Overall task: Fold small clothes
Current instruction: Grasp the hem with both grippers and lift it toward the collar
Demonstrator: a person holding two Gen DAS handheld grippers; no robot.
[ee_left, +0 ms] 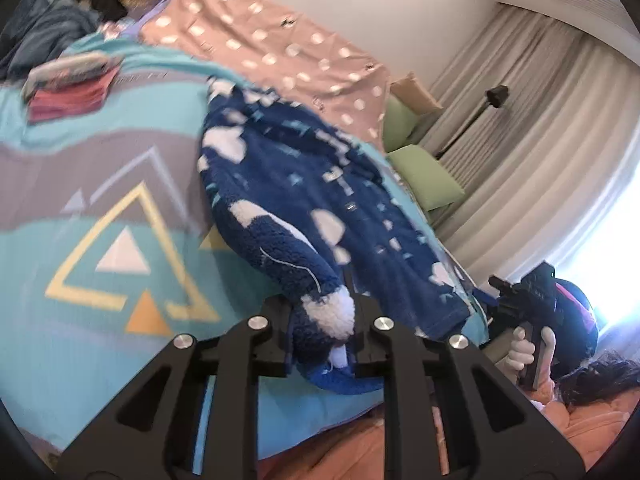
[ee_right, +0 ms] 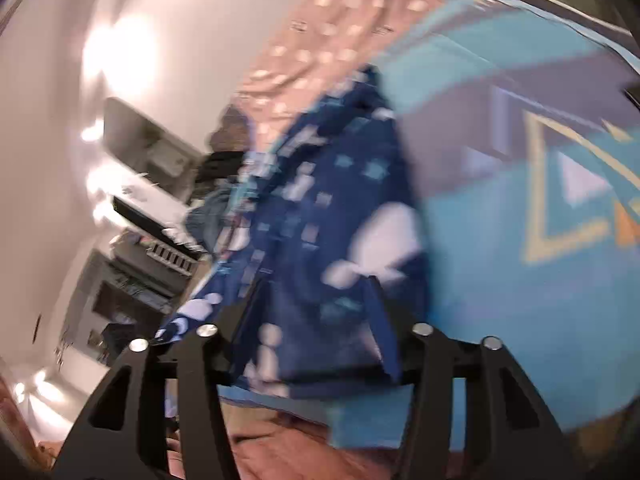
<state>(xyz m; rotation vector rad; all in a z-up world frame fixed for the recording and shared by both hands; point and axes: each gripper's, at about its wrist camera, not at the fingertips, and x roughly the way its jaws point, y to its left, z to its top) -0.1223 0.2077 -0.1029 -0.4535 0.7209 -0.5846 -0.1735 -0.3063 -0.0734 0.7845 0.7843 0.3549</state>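
Probably a bedroom: quilted bed [ee_left: 120, 208], curtains [ee_left: 532, 128].

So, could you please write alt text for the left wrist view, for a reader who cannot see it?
The left gripper is shut on a white-trimmed edge of a blue fleece garment, which lies on a turquoise bedspread with triangle patterns. A gloved hand holds the right gripper beside it.

Right wrist view: wholly motion-blurred; shelf [ee_right: 152, 268] contents unreadable. Blue fleece garment [ee_right: 320, 216]: lower hem hidden behind gripper frame. Left wrist view: folded clothes [ee_left: 68, 84] at bed's far left corner, smeared, kind indeterminate.
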